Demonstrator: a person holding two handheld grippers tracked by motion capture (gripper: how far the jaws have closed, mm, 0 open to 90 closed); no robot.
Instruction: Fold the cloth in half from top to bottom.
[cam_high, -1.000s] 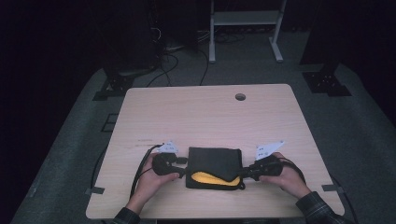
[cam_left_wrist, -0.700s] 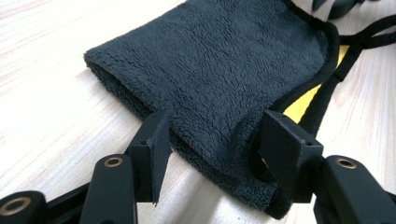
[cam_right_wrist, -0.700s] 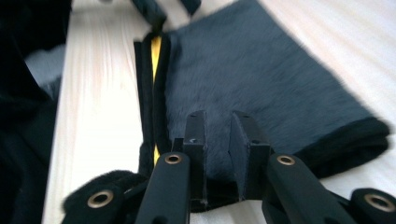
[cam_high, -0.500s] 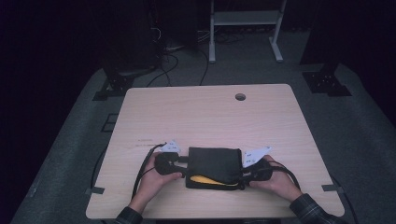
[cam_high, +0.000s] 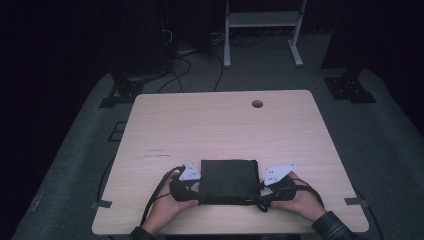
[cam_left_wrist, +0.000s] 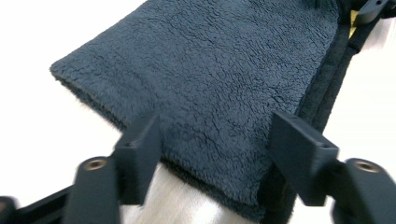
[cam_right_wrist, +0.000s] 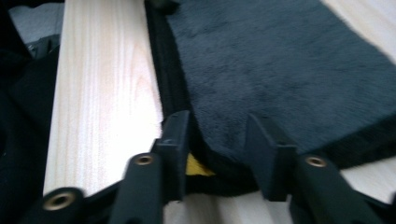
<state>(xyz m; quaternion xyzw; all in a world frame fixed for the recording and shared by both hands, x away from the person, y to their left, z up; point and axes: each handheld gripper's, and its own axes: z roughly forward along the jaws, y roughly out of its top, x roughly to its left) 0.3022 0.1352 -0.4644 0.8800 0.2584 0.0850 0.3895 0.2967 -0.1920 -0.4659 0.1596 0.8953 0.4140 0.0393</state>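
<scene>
fleece cloth (cam_left_wrist: 224, 84): far corner cut off | yellow patch (cam_right_wrist: 196, 167): mostly hidden

Item: dark fleece cloth (cam_high: 229, 181), folded flat into a rough rectangle, lying on table at near edge, approx. centre left-right. Top face navy/charcoal, fuzzy pile, no visible creases. Layers stacked at near edge w/ black trim along the fold. Small yellow patch (cam_right_wrist: 196, 166) peeks out betw. layers at near right corner. Edges roughly square to table.
</scene>
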